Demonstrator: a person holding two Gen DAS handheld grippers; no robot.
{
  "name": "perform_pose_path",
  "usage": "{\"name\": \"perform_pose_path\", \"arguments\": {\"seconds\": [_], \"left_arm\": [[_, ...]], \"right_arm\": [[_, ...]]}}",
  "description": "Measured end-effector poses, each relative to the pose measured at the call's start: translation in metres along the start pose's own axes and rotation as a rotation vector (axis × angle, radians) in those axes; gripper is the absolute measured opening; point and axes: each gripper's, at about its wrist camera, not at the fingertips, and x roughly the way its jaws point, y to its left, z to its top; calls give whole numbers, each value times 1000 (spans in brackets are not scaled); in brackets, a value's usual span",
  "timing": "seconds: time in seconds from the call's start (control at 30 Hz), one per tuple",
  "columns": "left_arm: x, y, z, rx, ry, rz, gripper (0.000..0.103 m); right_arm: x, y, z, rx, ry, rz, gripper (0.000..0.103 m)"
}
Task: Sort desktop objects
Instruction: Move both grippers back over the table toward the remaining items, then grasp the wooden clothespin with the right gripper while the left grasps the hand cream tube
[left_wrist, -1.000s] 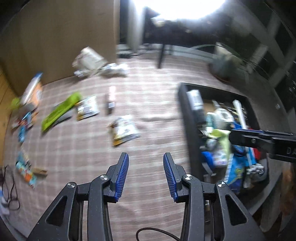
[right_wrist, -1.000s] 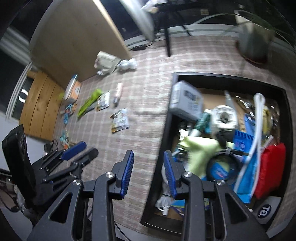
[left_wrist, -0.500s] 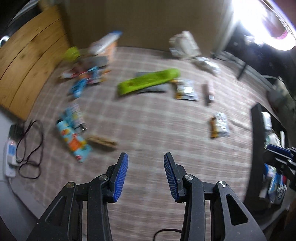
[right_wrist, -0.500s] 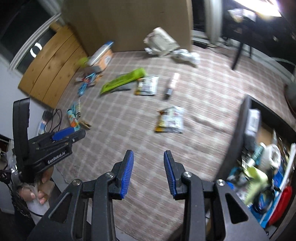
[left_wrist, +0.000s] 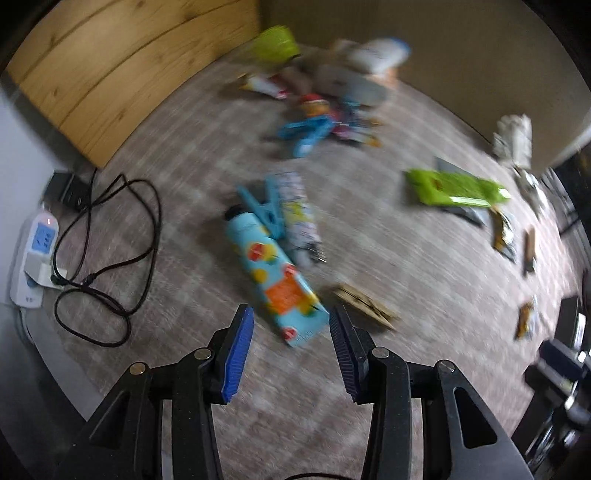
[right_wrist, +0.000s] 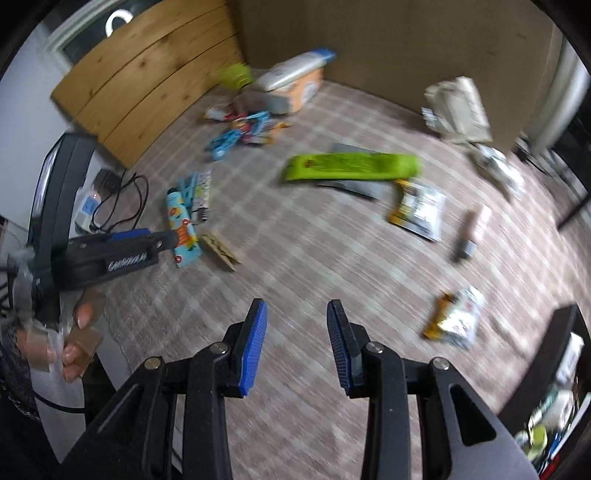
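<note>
A light-blue tube with fruit print (left_wrist: 273, 273) lies on the checked mat, its near end showing between my left gripper's (left_wrist: 290, 321) tips. That gripper hovers over it with its jaws opening, and the pads press on nothing. A wooden clothespin (left_wrist: 365, 306) lies just right of the tube, and a blue clothespin (left_wrist: 266, 210) and a patterned packet (left_wrist: 301, 218) lie at its far end. My right gripper (right_wrist: 295, 310) is open over bare mat. In its view the left gripper (right_wrist: 168, 240) reaches over the tube (right_wrist: 181, 229), with a person's hand (right_wrist: 77, 332) behind it.
A long green packet (right_wrist: 351, 166), two snack packets (right_wrist: 417, 210) (right_wrist: 458, 317) and a small dark stick (right_wrist: 469, 232) are spread over the mat. A pile of small items (left_wrist: 325, 110) sits at the back. A power strip (left_wrist: 35, 251) with cables lies left. A black bin's wall (right_wrist: 554, 332) shows at right.
Both views have swung left, away from the black bin, to the mat's left part. The light-blue tube now sits under my left gripper, whose jaws stand slightly wider.
</note>
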Motion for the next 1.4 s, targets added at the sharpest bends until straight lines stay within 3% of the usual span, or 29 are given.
{"name": "perform_pose_path", "arguments": {"seconds": [0.27,0.5,0.67,0.8,1.03,1.2,1.3,1.4], "left_arm": [[26,17,15,-69,37,5,41],[33,15,19,-104,35,-37,41],[39,5,20,-83,26,14,42],[39,1,18,-61,23,29,38],[42,9,10,-92,45,-33,37],[43,-3,2,-52,40,-7,38],[47,-5,-3,-33,26,46,35],[45,4,-3,-52,28,27,32]], "right_arm": [[50,48,24,-129,74,18,33],[82,58,35,-156,116,26,33],[97,57,38,-155,131,31,33],[103,61,39,-167,132,39,33],[110,73,41,-214,136,26,33],[110,78,47,-223,131,13,33],[111,81,51,-239,130,5,29],[108,79,52,-229,142,15,24]]}}
